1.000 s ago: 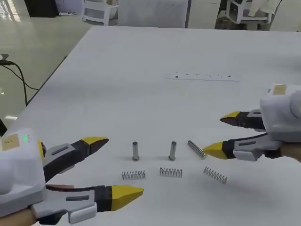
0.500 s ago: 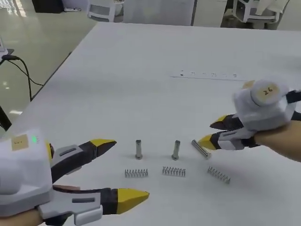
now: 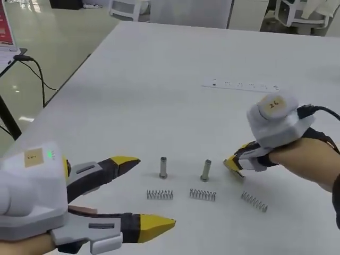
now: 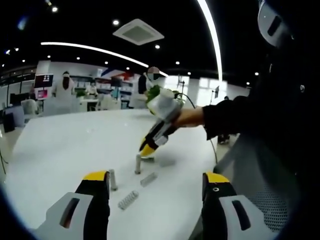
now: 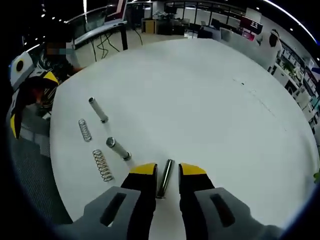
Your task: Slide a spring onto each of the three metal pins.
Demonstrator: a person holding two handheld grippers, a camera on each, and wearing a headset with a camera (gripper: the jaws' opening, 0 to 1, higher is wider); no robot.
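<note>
Two metal pins stand upright on the white table (image 3: 159, 95), the left pin (image 3: 163, 167) and the middle pin (image 3: 205, 170). A third pin (image 5: 165, 177) lies flat between the jaws of my right gripper (image 5: 168, 170), which stand close on either side of it with thin gaps showing. In the head view the right gripper (image 3: 234, 163) points down at that spot. Three springs lie in a row in front: the left spring (image 3: 159, 195), the middle spring (image 3: 202, 195) and the right spring (image 3: 254, 201). My left gripper (image 3: 146, 192) hovers wide open at the near left, holding nothing.
A white power strip (image 3: 244, 85) lies farther back on the table. The table's left edge drops to the floor, where a black cable (image 3: 37, 74) runs. Office chairs (image 3: 127, 8) stand beyond the far edge.
My right gripper has moved left and down onto the lying pin, and its jaws have narrowed from wide open to close around it. The left gripper has stayed put and open.
</note>
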